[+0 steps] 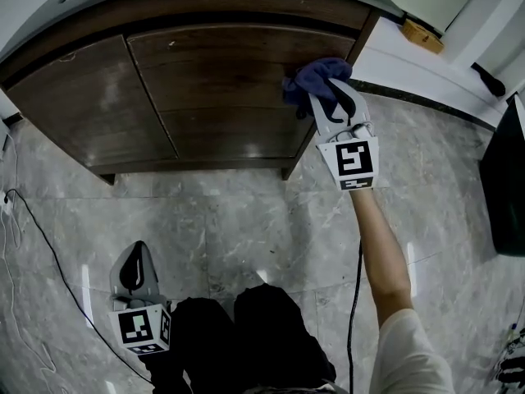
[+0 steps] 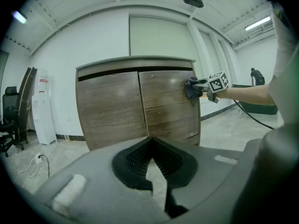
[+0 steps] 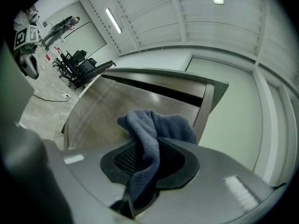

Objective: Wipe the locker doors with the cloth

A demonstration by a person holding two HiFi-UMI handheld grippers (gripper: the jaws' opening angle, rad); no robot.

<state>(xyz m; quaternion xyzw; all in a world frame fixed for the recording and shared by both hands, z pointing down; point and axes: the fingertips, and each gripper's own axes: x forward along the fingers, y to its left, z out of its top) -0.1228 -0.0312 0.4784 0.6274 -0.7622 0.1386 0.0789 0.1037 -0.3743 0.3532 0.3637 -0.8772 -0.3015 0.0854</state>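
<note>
A dark wooden locker with two doors stands ahead; its right door (image 1: 230, 89) and left door (image 1: 82, 105) face me. My right gripper (image 1: 326, 97) is shut on a blue cloth (image 1: 316, 79), which presses against the upper right corner of the right door. In the right gripper view the cloth (image 3: 156, 129) bunches out between the jaws against the wood (image 3: 107, 111). My left gripper (image 1: 136, 271) hangs low over the floor, well away from the locker, jaws together with nothing in them. From the left gripper view I see both doors (image 2: 140, 106) and the cloth (image 2: 191, 88) at the right door's top.
Grey marble floor (image 1: 246, 212) runs in front of the locker. A black cable (image 1: 49, 253) trails on the left. A white wall ledge (image 1: 435, 64) lies to the right of the locker, and a dark object (image 1: 504, 179) stands at the right edge. A water dispenser (image 2: 43, 106) stands left of the locker.
</note>
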